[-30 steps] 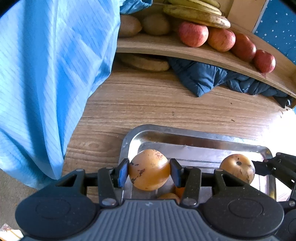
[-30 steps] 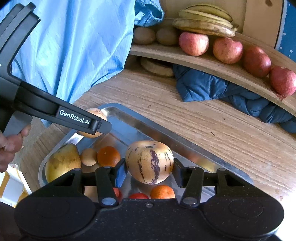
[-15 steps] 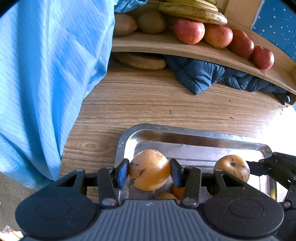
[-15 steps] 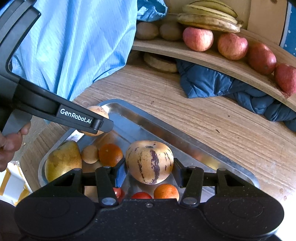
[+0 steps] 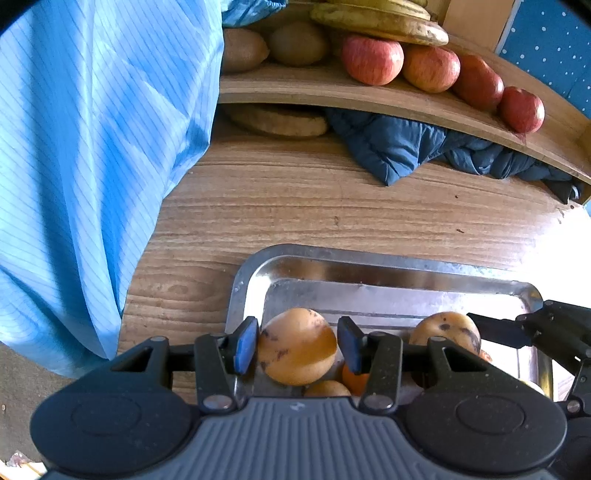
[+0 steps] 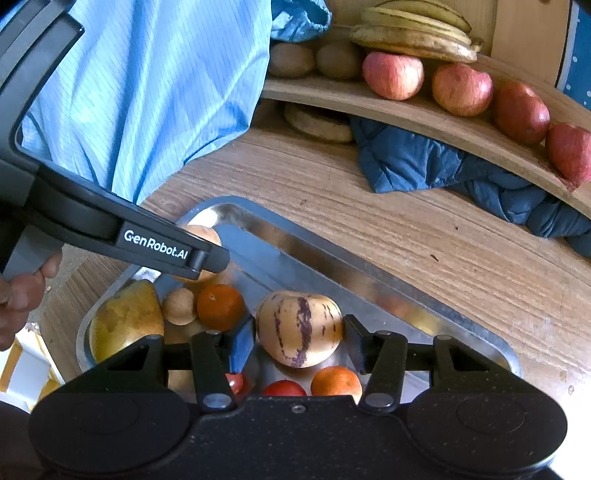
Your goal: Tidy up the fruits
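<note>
My left gripper [image 5: 297,345] is shut on a yellow-orange speckled fruit [image 5: 297,347] and holds it over the near left corner of the steel tray [image 5: 369,264]. My right gripper [image 6: 298,338] is shut on a cream fruit with purple stripes [image 6: 299,330] above the tray [image 6: 332,254]. That striped fruit also shows in the left wrist view [image 5: 445,330]. In the tray lie a yellow pear [image 6: 125,321], a small brown fruit [image 6: 179,306], oranges [image 6: 220,306] and red tomatoes [image 6: 284,388]. The left gripper body [image 6: 110,225] crosses the right wrist view.
A curved wooden shelf [image 5: 369,94] at the back holds red apples [image 5: 371,59], kiwis [image 5: 297,44] and bananas [image 5: 380,26]. A dark blue cloth [image 5: 406,147] lies under it on the wooden table [image 5: 295,206]. A light blue garment [image 5: 92,147] hangs on the left.
Both grippers have risen slightly and drawn back with their fruits held; the tray and shelf sit a little farther and lower in view.
</note>
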Demonstrator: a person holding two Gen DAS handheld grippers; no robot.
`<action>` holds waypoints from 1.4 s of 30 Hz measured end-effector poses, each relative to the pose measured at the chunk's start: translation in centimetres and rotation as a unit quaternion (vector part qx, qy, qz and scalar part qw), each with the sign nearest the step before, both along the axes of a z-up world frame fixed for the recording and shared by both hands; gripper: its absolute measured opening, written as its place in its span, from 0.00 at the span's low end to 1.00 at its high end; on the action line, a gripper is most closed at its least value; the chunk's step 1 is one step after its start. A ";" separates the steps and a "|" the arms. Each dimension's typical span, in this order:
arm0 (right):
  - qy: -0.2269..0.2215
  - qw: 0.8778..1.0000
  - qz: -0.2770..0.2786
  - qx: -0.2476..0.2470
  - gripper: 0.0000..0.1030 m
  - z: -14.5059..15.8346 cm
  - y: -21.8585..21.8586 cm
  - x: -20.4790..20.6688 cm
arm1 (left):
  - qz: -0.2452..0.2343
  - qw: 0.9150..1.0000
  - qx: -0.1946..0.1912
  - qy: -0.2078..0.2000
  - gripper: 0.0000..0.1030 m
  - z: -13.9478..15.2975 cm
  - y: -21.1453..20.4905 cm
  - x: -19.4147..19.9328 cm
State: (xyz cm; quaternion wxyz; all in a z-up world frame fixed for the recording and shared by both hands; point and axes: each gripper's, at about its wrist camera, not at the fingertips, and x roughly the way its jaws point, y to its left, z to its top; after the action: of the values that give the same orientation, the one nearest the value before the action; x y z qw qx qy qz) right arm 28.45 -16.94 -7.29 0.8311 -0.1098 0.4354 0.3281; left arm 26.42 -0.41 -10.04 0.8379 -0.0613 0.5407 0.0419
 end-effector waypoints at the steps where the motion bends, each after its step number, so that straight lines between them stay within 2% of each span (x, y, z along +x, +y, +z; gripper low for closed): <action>1: 0.000 1.000 0.000 0.000 0.52 0.0 0.0 0.0 | 0.001 1.000 0.001 -0.001 0.50 0.1 0.0 0.0; 10: -0.008 1.000 -0.004 0.004 0.54 0.4 -0.5 -0.5 | 0.005 1.000 0.005 -0.010 0.56 0.8 -0.2 -0.4; 14: -0.013 1.000 -0.008 0.008 0.57 0.8 -0.8 -0.7 | 0.009 1.000 0.010 -0.020 0.63 1.4 -0.3 -0.5; 20: -0.030 0.999 -0.019 0.018 0.66 1.8 -1.7 -1.1 | 0.017 0.999 0.019 -0.038 0.78 2.8 -0.4 -1.0; 27: -0.050 0.997 -0.041 0.034 0.79 3.1 -3.4 -1.9 | 0.036 0.996 0.020 -0.077 0.87 4.6 -0.6 -2.2; 30: -0.062 0.995 -0.056 0.046 0.81 3.7 -4.3 -2.4 | 0.039 0.995 0.020 -0.088 0.92 5.1 -0.7 -2.8; 35: -0.082 0.992 -0.075 0.060 0.84 4.8 -5.6 -3.3 | 0.039 0.994 0.020 -0.100 0.97 5.7 -0.9 -4.1; 37: -0.091 0.991 -0.081 0.062 0.89 5.1 -6.1 -3.9 | 0.040 0.994 0.019 -0.103 0.98 5.8 -1.0 -4.6; 42: -0.107 0.988 -0.089 0.066 0.93 5.8 -7.2 -5.2 | 0.042 0.993 0.016 -0.111 0.99 5.9 -1.2 -6.0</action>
State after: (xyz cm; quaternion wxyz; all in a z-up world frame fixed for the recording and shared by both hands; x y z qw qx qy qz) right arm 23.27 -24.10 -1.46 0.9045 -0.0497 0.3289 0.2669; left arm 20.40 -1.64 -4.12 0.8912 -0.0750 0.4403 0.0790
